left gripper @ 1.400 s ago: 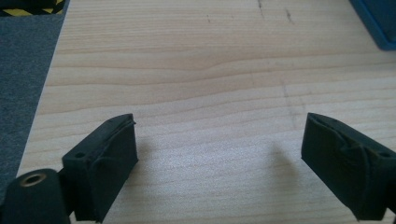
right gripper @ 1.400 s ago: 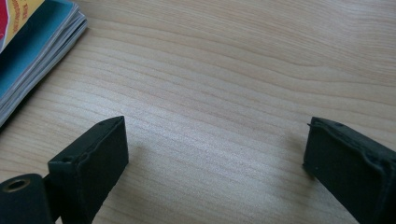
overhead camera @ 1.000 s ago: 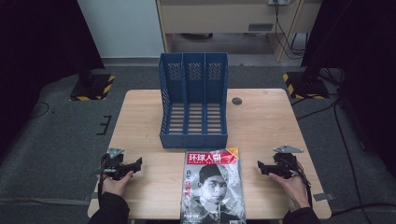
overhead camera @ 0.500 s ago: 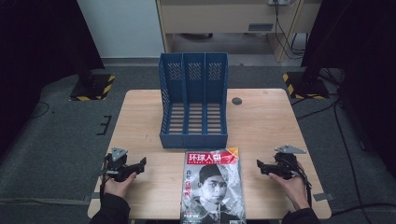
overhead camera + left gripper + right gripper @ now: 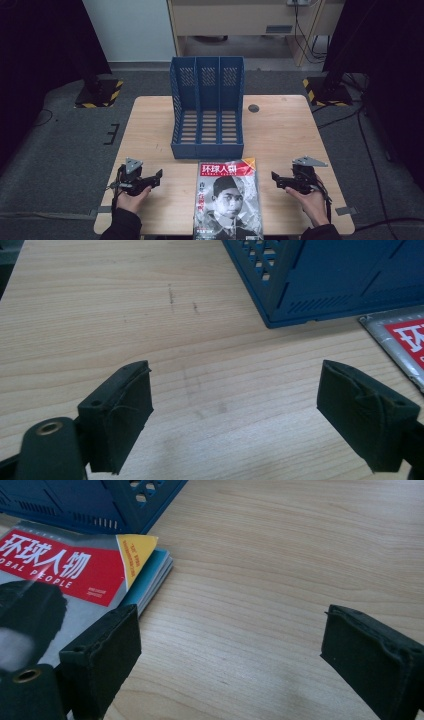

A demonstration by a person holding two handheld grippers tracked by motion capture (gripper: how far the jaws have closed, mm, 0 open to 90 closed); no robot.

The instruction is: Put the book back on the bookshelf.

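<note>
1. So far I hold nothing: my left gripper (image 5: 159, 176) hovers near the worktop's front-left corner with its jaws spread wide over bare wood, and my right gripper (image 5: 274, 178) hovers near the front-right corner, jaws equally wide and empty.
2. Between them lies the glossy magazine with the red title band and a portrait on its cover (image 5: 228, 200), flat at the middle of the pale wooden worktop's (image 5: 150, 125) front edge, its lower end overhanging that edge. Its top edge sits just beside the front of the blue plastic three-slot file rack (image 5: 207, 107), which stands at the worktop's centre.
3. I judge this to be the approach step, before any grasp; filing the magazine into the rack looks like the job.
4. Next I would bring my right gripper to the magazine's near long edge, where the right gripper view shows the yellow corner (image 5: 136, 550) slightly raised, and pinch there. The cover looks slick and floppy, so my left gripper should steady the other side.
5. Count: one magazine, one rack with three slots, two grippers, one small dark round disc (image 5: 254, 108) near the back-right.
</note>
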